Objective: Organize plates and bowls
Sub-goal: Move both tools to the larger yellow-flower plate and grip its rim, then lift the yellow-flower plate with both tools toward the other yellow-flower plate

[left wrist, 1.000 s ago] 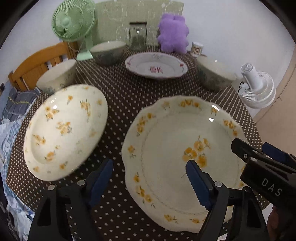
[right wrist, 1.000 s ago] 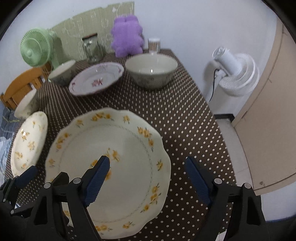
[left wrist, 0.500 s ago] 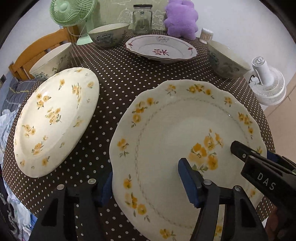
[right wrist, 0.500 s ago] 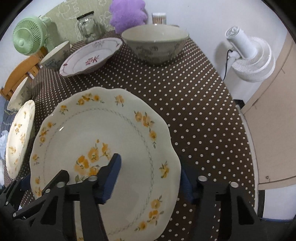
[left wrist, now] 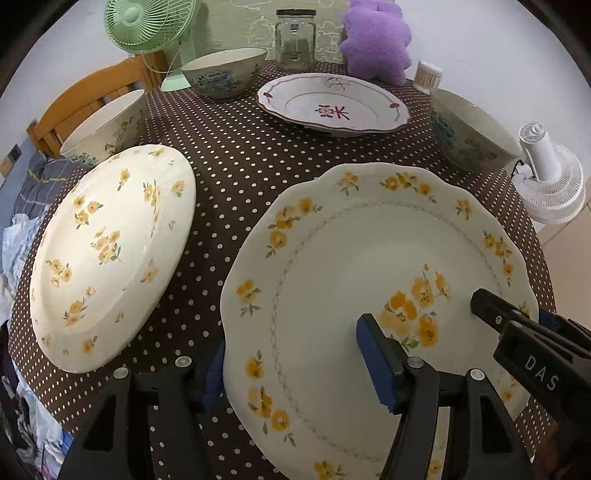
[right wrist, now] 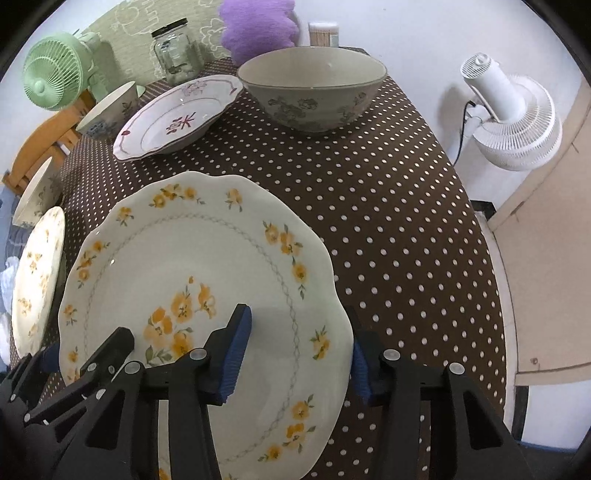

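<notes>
A large scalloped plate with yellow flowers lies on the dotted table, also in the right wrist view. My left gripper straddles its left rim, one finger over it, one outside; the jaws are apart. My right gripper straddles its right rim the same way. A second yellow-flower plate lies to the left. A red-patterned plate and three bowls stand further back.
A green fan, glass jar, purple plush toy and toothpick holder line the table's back edge. A wooden chair stands at the left. A white fan stands on the floor at the right.
Both grippers have moved forward and down over the large plate's rim from either side, and their jaws have narrowed. The plate looks unmoved on the table.
</notes>
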`<state>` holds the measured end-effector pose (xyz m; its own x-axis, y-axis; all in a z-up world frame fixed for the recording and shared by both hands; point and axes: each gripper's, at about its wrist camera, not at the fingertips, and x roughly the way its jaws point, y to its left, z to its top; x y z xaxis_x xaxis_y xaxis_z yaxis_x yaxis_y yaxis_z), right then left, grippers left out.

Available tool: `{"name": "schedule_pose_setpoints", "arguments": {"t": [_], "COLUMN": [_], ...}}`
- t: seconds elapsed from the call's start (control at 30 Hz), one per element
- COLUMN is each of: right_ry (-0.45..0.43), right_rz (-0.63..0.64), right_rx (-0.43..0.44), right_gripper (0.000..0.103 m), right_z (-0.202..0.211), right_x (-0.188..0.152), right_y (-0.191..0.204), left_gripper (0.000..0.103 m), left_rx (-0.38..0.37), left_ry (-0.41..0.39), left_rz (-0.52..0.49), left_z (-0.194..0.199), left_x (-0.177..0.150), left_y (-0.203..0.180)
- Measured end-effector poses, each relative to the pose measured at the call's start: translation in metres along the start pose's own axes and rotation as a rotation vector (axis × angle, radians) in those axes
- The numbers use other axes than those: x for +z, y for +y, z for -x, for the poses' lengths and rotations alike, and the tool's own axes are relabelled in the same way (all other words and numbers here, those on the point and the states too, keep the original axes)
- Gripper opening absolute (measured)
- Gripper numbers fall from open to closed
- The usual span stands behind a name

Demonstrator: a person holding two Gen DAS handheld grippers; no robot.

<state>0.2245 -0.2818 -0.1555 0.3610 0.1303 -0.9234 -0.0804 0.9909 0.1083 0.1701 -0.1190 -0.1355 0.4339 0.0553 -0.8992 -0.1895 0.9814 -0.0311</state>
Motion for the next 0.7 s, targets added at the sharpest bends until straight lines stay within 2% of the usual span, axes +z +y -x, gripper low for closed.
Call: {"name": "schedule_pose_setpoints", "arguments": {"t": [0.2,0.27,0.3,0.37,0.4,0.6,0.7], "right_ry": [0.008,-0.004,-0.017,-0.034,-0.051,-0.081,-0.111], "right_rz": [0.02,0.036,0.043,0.033,0.026,0.006,0.024], "right_rx": [0.017,0.004,-0.006,-0.011,-0.012,-0.011,-0.014], "right_gripper": [0.051,0.052,0.054,0.079,0.082,0.084,0.084], "right_z": [0.0,0.004,0.008,0.013,0.018,0.042,0.056], "right_x": [0.001,0.002,0.002,0.002,0.003,0.005,0.004], "right_y": [-0.002,-0.002,-0.001,-0.003,-0.004,0.0,0.016], "left_gripper": [0.067,0.079,0.085,0.085,0.085,0.088,0.088], "left_rx": [0.019,0.034,0.043,0.059,0.062,0.068,0.059], "left_ry": [0.01,-0.01,-0.019,-0.029,-0.031,-0.081,-0.105], "left_rz": [0.0,0.0,0.007,0.017,0.024,0.02,0.012], "left_z": [0.003,0.01,0.014,0.019,0.022,0.043,0.051], "left_x": [0.001,0.0,0.0,0.001,0.001,0.004,0.006], "left_y": [0.0,0.002,0.004,0.006,0.008,0.021,0.031]}}
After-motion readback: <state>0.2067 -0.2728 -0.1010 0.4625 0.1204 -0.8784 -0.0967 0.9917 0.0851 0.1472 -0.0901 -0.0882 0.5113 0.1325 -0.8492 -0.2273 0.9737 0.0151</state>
